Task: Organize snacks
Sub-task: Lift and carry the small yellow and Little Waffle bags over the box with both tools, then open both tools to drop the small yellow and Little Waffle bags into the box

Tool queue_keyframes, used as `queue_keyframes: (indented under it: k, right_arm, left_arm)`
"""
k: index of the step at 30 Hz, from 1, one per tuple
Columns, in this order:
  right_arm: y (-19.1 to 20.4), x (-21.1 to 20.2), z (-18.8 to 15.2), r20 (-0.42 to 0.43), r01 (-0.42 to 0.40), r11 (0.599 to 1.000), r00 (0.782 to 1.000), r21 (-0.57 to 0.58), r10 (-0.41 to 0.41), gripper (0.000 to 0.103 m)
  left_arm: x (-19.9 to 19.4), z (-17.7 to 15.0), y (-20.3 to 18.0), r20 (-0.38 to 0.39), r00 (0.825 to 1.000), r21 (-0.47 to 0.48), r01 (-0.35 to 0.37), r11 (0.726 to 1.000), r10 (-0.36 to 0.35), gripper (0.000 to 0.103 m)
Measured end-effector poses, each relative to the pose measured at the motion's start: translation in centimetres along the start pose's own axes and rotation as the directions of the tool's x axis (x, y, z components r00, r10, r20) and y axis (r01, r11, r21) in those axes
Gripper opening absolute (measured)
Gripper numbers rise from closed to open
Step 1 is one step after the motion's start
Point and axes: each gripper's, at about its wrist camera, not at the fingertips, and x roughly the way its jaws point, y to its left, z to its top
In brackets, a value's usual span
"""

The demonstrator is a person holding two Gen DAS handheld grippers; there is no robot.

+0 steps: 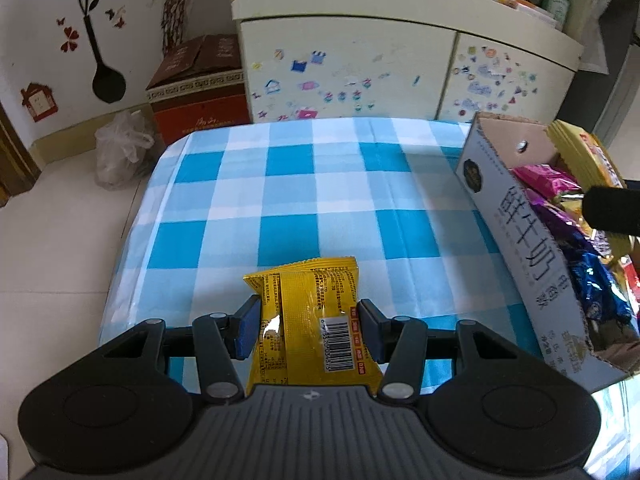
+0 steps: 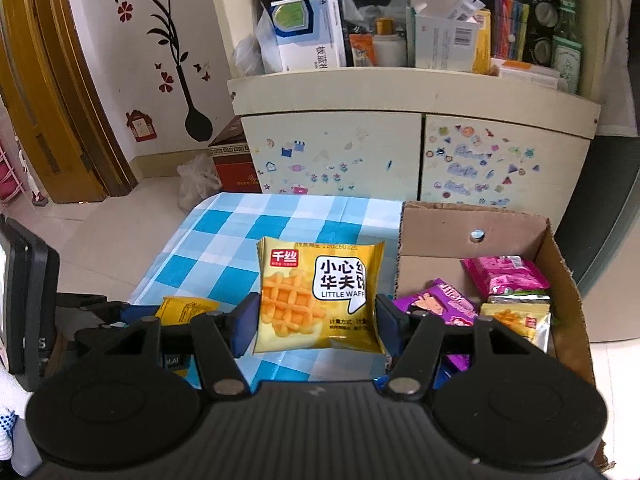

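1. Yellow is the big colour on the left wrist view: the left gripper (image 1: 308, 326) has its jaws closed in on a yellow packet (image 1: 310, 320), back side up with the barcode showing, blue pads pressing on both edges. It's held above the blue-and-white checked cloth (image 1: 280, 200). Off to the right sits a cardboard box (image 1: 516, 232), tilted in the frame, stuffed with pink, purple and blue snack packs (image 1: 560, 208). Behind the table there's a cream cabinet (image 1: 352, 68) covered in stickers, plus a red carton (image 1: 200, 92) and a plastic bag (image 1: 120, 152) on the floor.

2. Right wrist view: the right gripper (image 2: 316, 322) is clamped on a waffle pack (image 2: 318, 300), front side facing the camera, pads on both side edges, held up over the cloth (image 2: 224, 248). The box (image 2: 432, 232) is just to its right, with a pink pack (image 2: 506, 274), a purple one (image 2: 440, 304) and another waffle pack (image 2: 516, 320) inside. The left gripper's packet (image 2: 186, 310) peeks in at lower left.
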Motion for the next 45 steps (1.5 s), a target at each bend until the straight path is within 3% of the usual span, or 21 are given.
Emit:
queue_keyframes:
  k: [16, 22, 32, 45]
  right_arm:
    - [-3.8, -2.3, 1.3, 0.066, 0.036, 0.996, 0.997, 0.076, -0.041, 0.061]
    - [-5.7, -3.4, 1.9, 0.099, 0.057, 0.992, 0.993, 0.114, -0.068, 0.061]
    - [-9.8, -5.4, 2.5, 0.152, 0.085, 0.968, 0.981, 0.238, -0.123, 0.062]
    - [-11.8, -4.4, 2.1, 0.109, 0.118, 0.938, 0.981, 0.327, -0.162, 0.062]
  left_arm:
    - [-1.2, 1.2, -3.7, 0.072, 0.991, 0.008, 0.109, 0.994, -0.109, 0.057]
    - [-1.7, 1.8, -5.7, 0.108, 0.983, 0.056, 0.145, 0.988, -0.150, 0.057]
    - [-2.1, 2.4, -9.6, 0.134, 0.955, 0.135, 0.246, 0.960, -0.263, 0.057]
    - [-1.3, 3.4, -14.8, 0.131, 0.912, 0.217, 0.357, 0.909, -0.390, 0.057]
